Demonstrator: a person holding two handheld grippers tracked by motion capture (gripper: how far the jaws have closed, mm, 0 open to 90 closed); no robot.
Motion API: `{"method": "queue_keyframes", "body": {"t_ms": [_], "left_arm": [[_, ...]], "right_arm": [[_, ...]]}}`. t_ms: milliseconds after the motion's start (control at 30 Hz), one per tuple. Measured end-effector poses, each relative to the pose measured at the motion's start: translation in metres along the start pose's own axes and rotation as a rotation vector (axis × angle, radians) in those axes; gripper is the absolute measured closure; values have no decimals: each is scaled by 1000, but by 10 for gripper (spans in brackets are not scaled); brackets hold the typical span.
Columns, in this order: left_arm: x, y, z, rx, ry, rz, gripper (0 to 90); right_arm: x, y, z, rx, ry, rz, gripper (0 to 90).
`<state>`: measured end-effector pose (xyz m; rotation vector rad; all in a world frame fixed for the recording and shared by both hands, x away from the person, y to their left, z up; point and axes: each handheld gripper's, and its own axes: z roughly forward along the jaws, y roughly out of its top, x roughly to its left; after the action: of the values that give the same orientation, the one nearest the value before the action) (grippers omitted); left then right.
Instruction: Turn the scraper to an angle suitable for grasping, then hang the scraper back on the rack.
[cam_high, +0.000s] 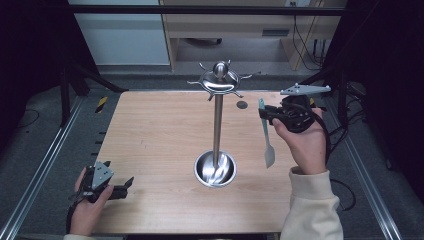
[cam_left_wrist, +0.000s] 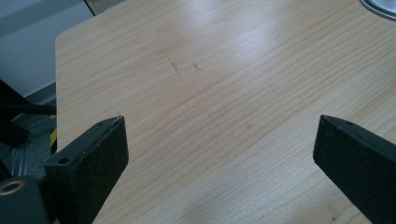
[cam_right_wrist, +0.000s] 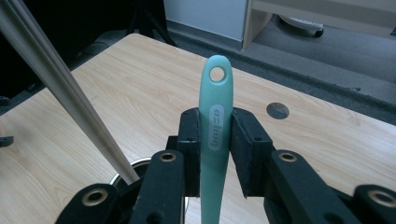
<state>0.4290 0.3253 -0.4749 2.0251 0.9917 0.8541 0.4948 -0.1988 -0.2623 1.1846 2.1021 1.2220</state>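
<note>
The right tool (cam_high: 263, 113) grips a long mint-green plastic spatula (cam_high: 266, 136), whose blade hangs down above the wooden surface (cam_high: 155, 135). The left tool (cam_high: 126, 186) rests spread wide, holding nothing. In the right gripper view, the blade is hidden below the jaws.

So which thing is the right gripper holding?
Find the tall steel hook stand mid-table. Just right of it, the right gripper pinches a mint-green plastic spatula hanging blade-down. It is the only green thing, with a hole in its handle tip.

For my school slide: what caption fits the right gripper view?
Right gripper clamps a mint-green utensil handle, its hanging hole up, beside the stand's steel pole.
</note>
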Motion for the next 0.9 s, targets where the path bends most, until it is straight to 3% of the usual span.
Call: {"method": "queue_keyframes", "body": {"t_ms": [333,900], "left_arm": [[-1,0,0,-2,-4,1,31],[-1,1,1,-7,-5,3,31]], "right_arm": [[1,-1,-17,-52,11,5,743],[8,4,-47,-134,11,-38,743]]}}
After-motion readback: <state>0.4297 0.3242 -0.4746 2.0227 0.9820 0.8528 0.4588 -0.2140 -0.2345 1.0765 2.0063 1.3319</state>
